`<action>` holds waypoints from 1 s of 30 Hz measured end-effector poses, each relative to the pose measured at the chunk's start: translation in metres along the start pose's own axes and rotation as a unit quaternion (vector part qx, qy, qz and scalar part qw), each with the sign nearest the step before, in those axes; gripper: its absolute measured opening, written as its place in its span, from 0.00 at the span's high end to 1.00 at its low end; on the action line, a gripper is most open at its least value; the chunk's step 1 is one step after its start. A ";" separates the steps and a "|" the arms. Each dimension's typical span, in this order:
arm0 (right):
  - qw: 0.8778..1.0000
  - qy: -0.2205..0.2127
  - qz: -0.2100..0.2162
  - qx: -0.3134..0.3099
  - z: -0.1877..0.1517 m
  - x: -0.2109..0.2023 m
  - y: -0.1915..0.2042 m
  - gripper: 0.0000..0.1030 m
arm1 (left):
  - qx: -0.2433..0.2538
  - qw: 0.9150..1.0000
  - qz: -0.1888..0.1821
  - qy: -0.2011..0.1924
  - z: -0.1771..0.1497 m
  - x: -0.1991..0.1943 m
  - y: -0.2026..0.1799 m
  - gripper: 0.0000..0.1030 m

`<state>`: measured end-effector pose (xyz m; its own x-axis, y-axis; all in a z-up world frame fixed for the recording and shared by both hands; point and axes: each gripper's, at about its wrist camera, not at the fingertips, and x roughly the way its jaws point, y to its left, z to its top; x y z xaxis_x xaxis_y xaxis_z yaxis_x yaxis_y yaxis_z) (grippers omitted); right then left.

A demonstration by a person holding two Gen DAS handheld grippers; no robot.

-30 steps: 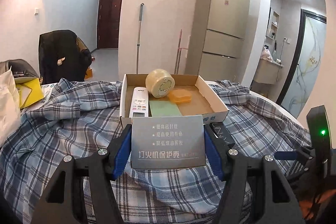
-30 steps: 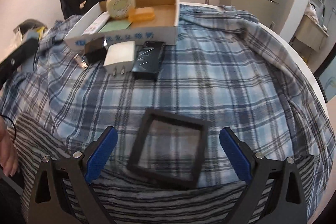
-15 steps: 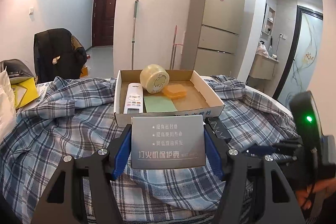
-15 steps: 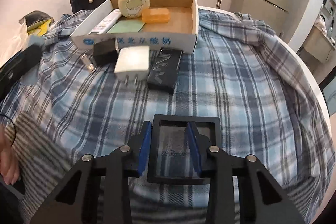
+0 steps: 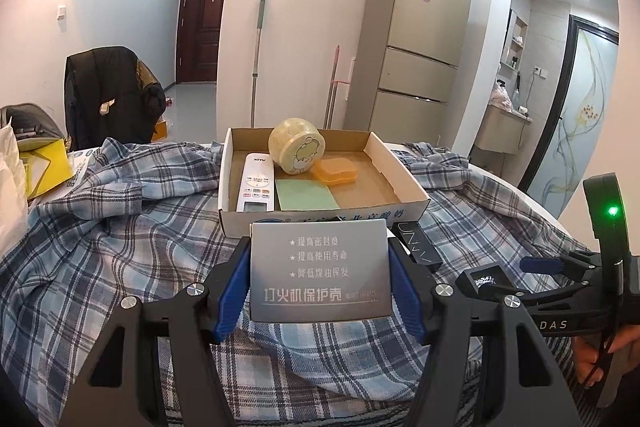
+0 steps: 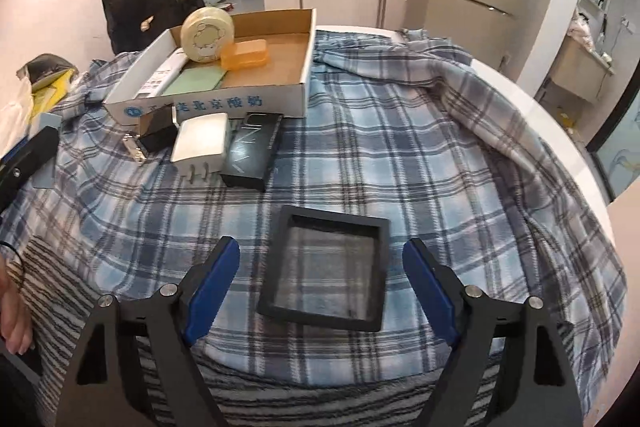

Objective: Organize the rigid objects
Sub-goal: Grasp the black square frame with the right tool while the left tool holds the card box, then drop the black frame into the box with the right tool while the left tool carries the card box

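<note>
Grey card (image 5: 320, 269) between left tongs (image 5: 320, 287)

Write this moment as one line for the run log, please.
left gripper: shut on grey box | right gripper: open, jaws just opening, black frame between, lying on cloth | cardboard tray: four items

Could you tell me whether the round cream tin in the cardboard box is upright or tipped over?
Tipped: the round tin rests on its side, its decorated face pointing forward, inside the cardboard box.

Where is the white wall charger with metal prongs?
In the right wrist view, the white wall charger lies on the plaid cloth before the cardboard tray, between a small black box and a long black box.
</note>
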<state>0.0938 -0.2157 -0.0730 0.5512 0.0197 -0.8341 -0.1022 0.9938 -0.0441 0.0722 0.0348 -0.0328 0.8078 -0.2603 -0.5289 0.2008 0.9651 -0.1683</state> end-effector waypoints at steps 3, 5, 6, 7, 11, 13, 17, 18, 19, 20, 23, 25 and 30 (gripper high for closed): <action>1.000 0.022 0.000 0.003 0.001 0.009 -0.004 0.20 | 0.001 1.000 0.000 0.000 0.000 0.000 -0.001 0.36; 0.998 0.049 0.021 0.020 0.003 0.019 -0.007 0.20 | 0.000 1.000 0.000 0.000 0.000 0.000 0.000 0.36; 0.998 0.054 0.030 0.029 0.003 0.022 -0.007 0.20 | 0.000 1.000 0.000 0.000 0.000 0.000 0.000 0.36; 0.998 0.055 0.030 0.032 0.005 0.024 -0.007 0.20 | 0.000 1.000 0.000 0.000 0.000 0.000 0.000 0.36; 0.999 0.048 0.008 -0.013 0.008 0.027 0.006 0.33 | -0.001 1.000 -0.001 0.000 0.000 0.000 0.000 0.36; 0.998 0.046 0.013 -0.033 0.012 0.027 0.013 0.33 | 0.000 1.000 -0.002 0.001 0.000 0.000 0.000 0.36; 0.993 0.035 0.023 -0.109 0.024 0.032 0.037 0.33 | 0.000 1.000 -0.001 0.000 0.000 0.000 0.000 0.36; 0.993 0.036 0.017 -0.111 0.024 0.034 0.040 0.33 | -0.001 1.000 -0.001 -0.001 -0.001 0.000 0.000 0.36; 0.993 0.038 0.015 -0.108 0.024 0.035 0.041 0.33 | -0.002 1.000 -0.001 -0.001 -0.001 0.000 0.001 0.36; 0.993 0.042 0.014 -0.105 0.022 0.036 0.041 0.33 | -0.003 1.000 -0.001 0.000 -0.001 0.000 0.002 0.36; 0.994 0.045 0.014 -0.099 0.017 0.036 0.039 0.33 | -0.006 1.000 -0.001 0.000 -0.001 0.000 0.003 0.36; 0.994 0.053 0.018 -0.092 0.015 0.038 0.035 0.33 | -0.006 1.000 -0.002 -0.002 -0.001 -0.001 0.003 0.36; 0.995 0.054 0.032 -0.080 0.010 0.037 0.028 0.33 | -0.006 1.000 -0.002 -0.002 -0.001 -0.002 0.003 0.36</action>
<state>0.1194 -0.1862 -0.0999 0.4481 0.0612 -0.8919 -0.2690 0.9607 -0.0693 0.0704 0.0379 -0.0330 0.8090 -0.2649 -0.5247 0.1980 0.9633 -0.1812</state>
